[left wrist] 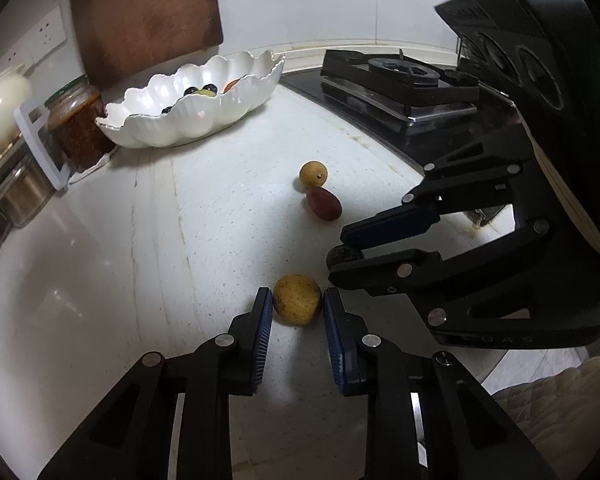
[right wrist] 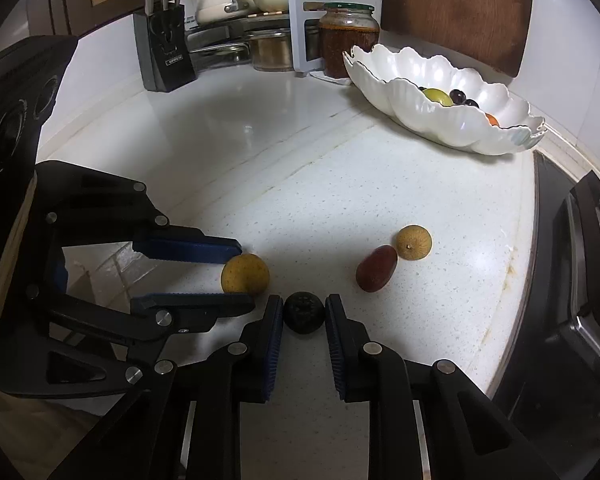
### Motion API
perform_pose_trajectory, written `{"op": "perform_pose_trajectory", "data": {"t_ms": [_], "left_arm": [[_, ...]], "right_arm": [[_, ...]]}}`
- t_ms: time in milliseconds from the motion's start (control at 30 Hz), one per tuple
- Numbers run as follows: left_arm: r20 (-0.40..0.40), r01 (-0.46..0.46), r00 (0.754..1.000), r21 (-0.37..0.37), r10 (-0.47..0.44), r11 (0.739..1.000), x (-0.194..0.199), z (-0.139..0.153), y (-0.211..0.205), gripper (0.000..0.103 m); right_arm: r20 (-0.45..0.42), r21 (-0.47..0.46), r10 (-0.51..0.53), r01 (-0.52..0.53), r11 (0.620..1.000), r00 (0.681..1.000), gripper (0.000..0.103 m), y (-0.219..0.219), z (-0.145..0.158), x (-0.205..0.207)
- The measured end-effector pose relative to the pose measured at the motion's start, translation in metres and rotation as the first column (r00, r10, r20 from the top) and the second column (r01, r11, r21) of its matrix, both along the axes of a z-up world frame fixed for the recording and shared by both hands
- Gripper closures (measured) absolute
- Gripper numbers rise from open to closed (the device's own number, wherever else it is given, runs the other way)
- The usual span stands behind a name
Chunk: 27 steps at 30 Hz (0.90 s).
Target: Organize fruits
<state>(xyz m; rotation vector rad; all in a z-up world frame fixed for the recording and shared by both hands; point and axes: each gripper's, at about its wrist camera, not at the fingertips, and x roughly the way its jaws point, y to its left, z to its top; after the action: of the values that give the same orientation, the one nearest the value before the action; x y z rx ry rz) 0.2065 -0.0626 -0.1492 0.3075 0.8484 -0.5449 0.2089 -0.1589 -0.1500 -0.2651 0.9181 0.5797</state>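
While both tools point steeply down at the white speckled counter (left wrist: pixel 204 216), each has its blue pads pressed against a small fruit. Nearest in the left wrist view, the left gripper (left wrist: pixel 298 304) is clamped on a yellow-brown round fruit (left wrist: pixel 297 299) that rests on the counter, one pad on each side. Just to its right, the right gripper (right wrist: pixel 303 312) is clenched on a dark, nearly black round fruit (right wrist: pixel 303 313), also sitting on the surface; the two held fruits lie close beside each other but apart. A little farther out, a reddish oval fruit (right wrist: pixel 376 269) lies touching a second tan round fruit (right wrist: pixel 414 242). Beyond them, near the back wall, stands a white scalloped bowl (right wrist: pixel 428 76) with several fruits inside, dark, green and orange ones among them. Just beside the bowl is a glass jar (right wrist: pixel 349 38) of reddish-brown contents, a wooden cutting board (left wrist: pixel 144 12) leans on the wall behind, and a black gas hob (left wrist: pixel 396 84) sits at the counter's far right side.
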Motion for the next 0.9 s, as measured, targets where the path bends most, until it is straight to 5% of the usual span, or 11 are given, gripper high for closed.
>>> {"op": "perform_pose_trajectory", "data": {"t_ms": [433,900], "left_arm": [[-0.006,-0.164,0.986,-0.098,0.164,0.982,0.006,0.022,0.015,0.077],[0.045,-0.256,0.962,-0.189,0.269,0.948,0.013,0.058,0.021,0.077]], "right_arm": [[-0.005,0.083,-0.099,0.099,0.992,0.995,0.08,-0.012,0.015,0.0],[0.095,0.141,-0.219,0.204,0.969,0.971,0.08,-0.03,0.055,0.005]]}}
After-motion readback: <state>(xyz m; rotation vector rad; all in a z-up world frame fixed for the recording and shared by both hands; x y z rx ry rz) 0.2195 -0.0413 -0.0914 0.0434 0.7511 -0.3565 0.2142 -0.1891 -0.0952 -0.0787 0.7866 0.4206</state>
